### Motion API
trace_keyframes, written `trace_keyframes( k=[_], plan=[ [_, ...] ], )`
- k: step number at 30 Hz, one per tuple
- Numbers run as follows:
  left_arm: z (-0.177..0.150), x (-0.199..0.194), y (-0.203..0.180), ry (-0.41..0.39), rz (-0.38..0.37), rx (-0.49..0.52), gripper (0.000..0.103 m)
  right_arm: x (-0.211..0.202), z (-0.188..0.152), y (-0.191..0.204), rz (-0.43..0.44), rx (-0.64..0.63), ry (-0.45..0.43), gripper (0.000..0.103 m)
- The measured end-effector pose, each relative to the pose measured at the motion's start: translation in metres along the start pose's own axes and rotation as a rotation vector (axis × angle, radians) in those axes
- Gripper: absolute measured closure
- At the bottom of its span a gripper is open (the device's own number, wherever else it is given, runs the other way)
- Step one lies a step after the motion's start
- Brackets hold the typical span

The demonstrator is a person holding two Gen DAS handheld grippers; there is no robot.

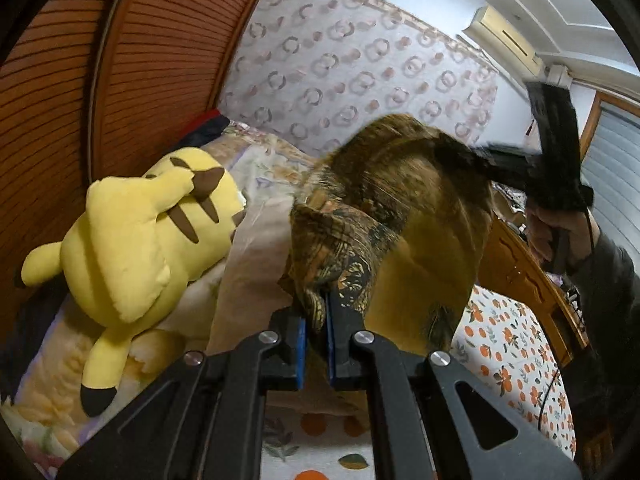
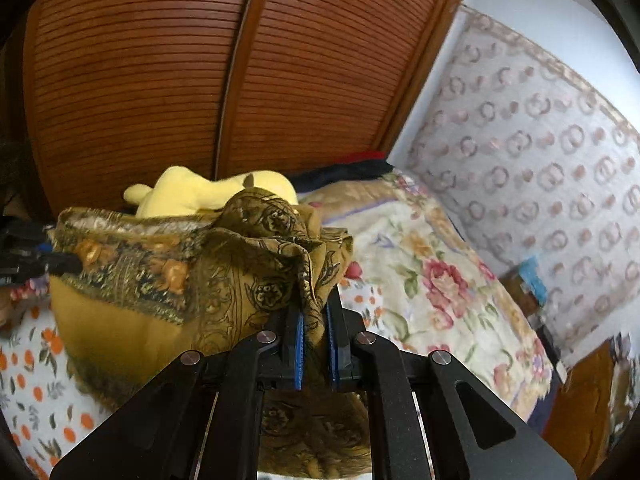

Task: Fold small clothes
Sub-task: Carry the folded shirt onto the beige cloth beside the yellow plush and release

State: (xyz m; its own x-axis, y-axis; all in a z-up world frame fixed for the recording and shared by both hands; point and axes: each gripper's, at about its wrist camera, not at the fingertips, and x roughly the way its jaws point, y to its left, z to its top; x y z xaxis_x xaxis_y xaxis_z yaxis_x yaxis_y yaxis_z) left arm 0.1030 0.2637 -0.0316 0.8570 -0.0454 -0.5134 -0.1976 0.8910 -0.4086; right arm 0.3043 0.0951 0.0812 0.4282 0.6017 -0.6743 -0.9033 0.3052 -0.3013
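Observation:
A mustard-yellow scarf (image 1: 416,216) with a dark paisley and flower border hangs in the air between both grippers, above the bed. My left gripper (image 1: 316,320) is shut on one bunched corner of it. My right gripper (image 2: 316,320) is shut on another bunched corner (image 2: 276,236). In the left wrist view the right gripper (image 1: 552,160) shows blurred at the upper right, held by a hand, with the scarf stretched up to it. In the right wrist view the left gripper (image 2: 36,260) shows at the left edge, at the scarf's far end.
A yellow plush toy (image 1: 140,236) lies on the bed by the brown slatted wardrobe doors (image 1: 132,80). The sheet with orange dots (image 1: 512,340) and a floral quilt (image 2: 432,272) cover the bed. A wooden bed frame (image 1: 520,272) runs on the right. Patterned wallpaper is behind.

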Motion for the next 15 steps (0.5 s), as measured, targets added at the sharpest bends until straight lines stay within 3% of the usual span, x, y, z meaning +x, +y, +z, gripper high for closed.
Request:
trace_keyframes(
  k=[7, 12, 15],
  plan=[
    [-0.016, -0.004, 0.016, 0.0, 0.057, -0.057, 0.099, 0.057, 0.029, 0.013, 0.065, -0.022, -0.018, 0.097],
    [-0.026, -0.007, 0.014, -0.01, 0.106, -0.064, 0.099, 0.102, 0.035, 0.024, 0.123, 0.036, -0.037, 0.097],
    [-0.029, -0.005, 0.012, -0.006, 0.125, -0.04, 0.098, 0.123, 0.035, 0.026, 0.1, 0.068, -0.009, 0.092]
  ],
)
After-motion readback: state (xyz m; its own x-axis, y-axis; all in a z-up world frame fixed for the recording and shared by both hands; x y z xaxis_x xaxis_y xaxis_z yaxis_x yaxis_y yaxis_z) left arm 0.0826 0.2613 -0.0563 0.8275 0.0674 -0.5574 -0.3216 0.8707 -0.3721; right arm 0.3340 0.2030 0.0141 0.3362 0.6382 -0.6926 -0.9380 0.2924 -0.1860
